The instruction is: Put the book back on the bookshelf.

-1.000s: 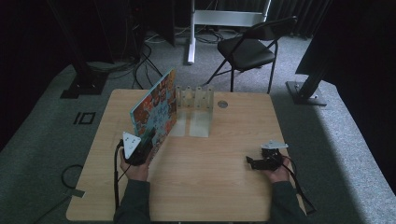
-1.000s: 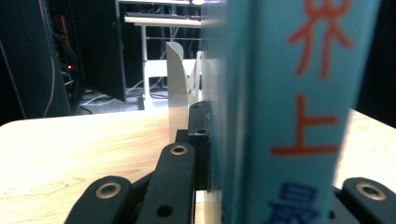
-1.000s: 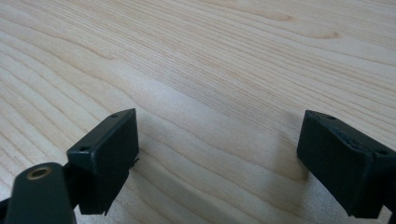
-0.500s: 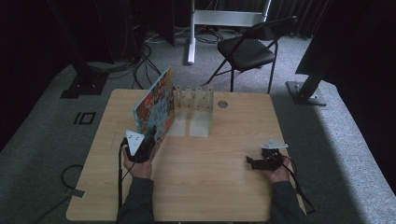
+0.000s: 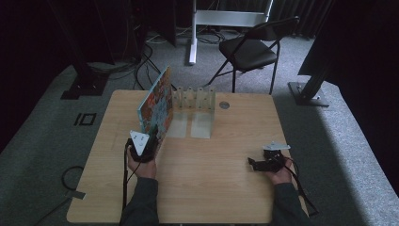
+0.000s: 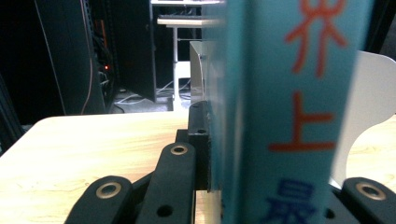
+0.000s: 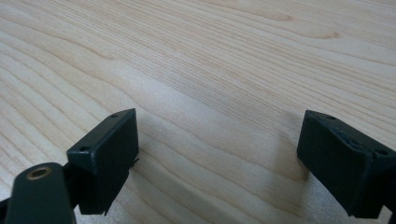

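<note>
A thin picture book (image 5: 157,104) with a bright cover stands nearly upright on the wooden table (image 5: 226,188), just left of a white metal book rack (image 5: 194,107). My left gripper (image 5: 149,141) is shut on the book's near lower edge. In the left gripper view the teal spine (image 6: 289,107) with orange characters rises between my jaws, with the rack's white plate (image 6: 364,107) behind it. My right gripper (image 5: 254,165) lies low on the table at the right, open, with bare wood (image 7: 219,112) between its jaws.
The rack has several upright dividers and two flat base plates (image 5: 202,125) toward me. A round cable hole (image 5: 224,105) sits in the table behind the rack. A black folding chair (image 5: 249,52) and stand legs are on the carpet beyond the table.
My left gripper has tipped the book from a slant up to nearly upright and moved it right, closer to the rack. The right gripper has not moved.
</note>
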